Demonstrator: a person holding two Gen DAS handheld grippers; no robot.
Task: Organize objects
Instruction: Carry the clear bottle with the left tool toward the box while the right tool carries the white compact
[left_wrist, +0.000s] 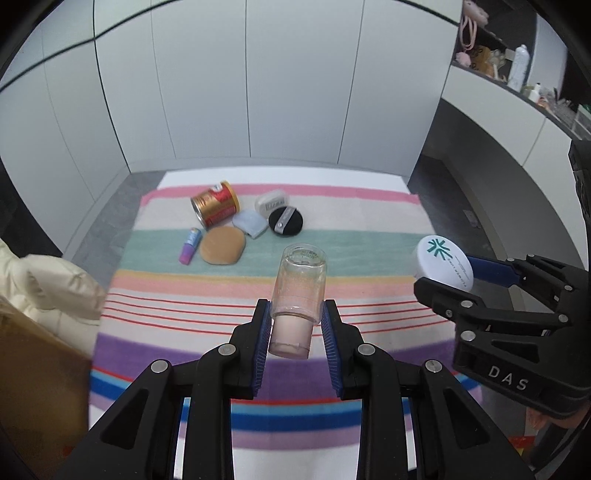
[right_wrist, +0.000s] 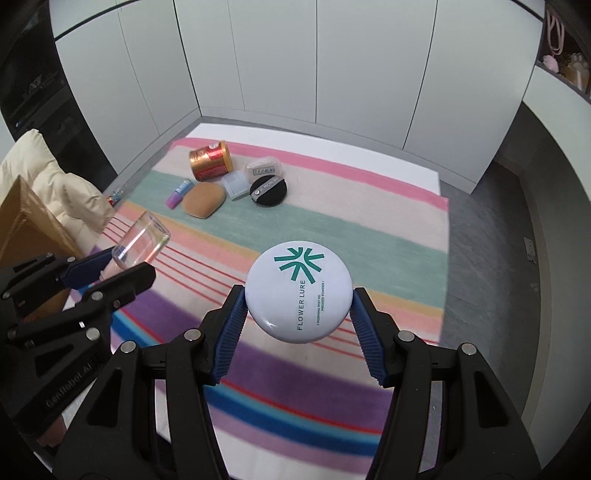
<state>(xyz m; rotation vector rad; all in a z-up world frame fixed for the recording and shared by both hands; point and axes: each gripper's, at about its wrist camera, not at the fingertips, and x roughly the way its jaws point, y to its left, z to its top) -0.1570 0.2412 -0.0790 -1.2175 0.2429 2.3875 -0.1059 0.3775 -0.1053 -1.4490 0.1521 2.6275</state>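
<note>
The left gripper (left_wrist: 295, 332), its jaws drawn narrow, clamps a clear glass bottle with a pale pink cap (left_wrist: 298, 291) between blue ribbed pads (left_wrist: 260, 347); the bottle is held cap-end toward the camera, its glass base pointing away, clear of the striped multicoloured cloth (left_wrist: 369, 236) that covers the white tabletop (left_wrist: 280, 176). The right gripper (right_wrist: 298, 314), jaws at a middling spread, grips a round white compact printed with a teal emblem and the words FLOWER LURE (right_wrist: 298, 291) by its rim, lid facing the camera and raised above the cloth. Toward the far end of the cloth a cluster of items lies close together: a gold and red tin can on its side (left_wrist: 215, 207), a small purple tube with a blue cap (left_wrist: 190, 246), a tan oval sponge puff (left_wrist: 222, 245), a pale blue square case (left_wrist: 250, 223), a black round powder puff with a ribbon band (left_wrist: 285, 220), and a translucent case with a grey label (left_wrist: 272, 202), whose exact shape is hard to make out. At the left margin a cream quilted garment (right_wrist: 55, 184) lies beside a brown cardboard box (right_wrist: 29, 221). White panelled walls (left_wrist: 258, 92) enclose the table.
</note>
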